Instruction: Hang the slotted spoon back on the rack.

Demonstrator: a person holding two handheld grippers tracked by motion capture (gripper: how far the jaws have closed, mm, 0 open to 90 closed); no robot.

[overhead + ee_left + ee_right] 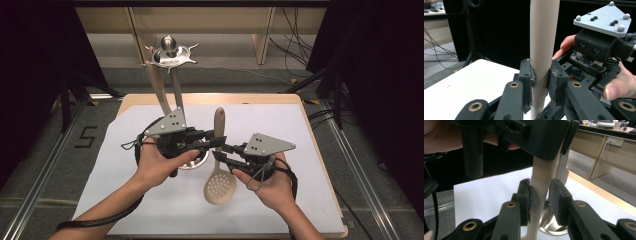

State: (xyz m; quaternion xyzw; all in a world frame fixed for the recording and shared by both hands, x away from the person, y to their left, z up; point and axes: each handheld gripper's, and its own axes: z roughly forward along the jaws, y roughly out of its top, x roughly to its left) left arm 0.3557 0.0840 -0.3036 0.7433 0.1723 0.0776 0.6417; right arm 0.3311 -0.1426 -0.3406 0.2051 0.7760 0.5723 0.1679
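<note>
Already my left gripper (209, 136) is clamped on the handle of the beige slotted spoon (219, 170), held upright over the white mat (280, 125) beside the steel holder (196, 161). My right gripper (220, 152) straddles the neck lower down (one pad touching, the other apart), so the handover looks half done.

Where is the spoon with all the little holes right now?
In the high view the beige slotted spoon is at the middle of the white-covered table, held between the left gripper and right gripper, just right of the shiny metal base.
</note>
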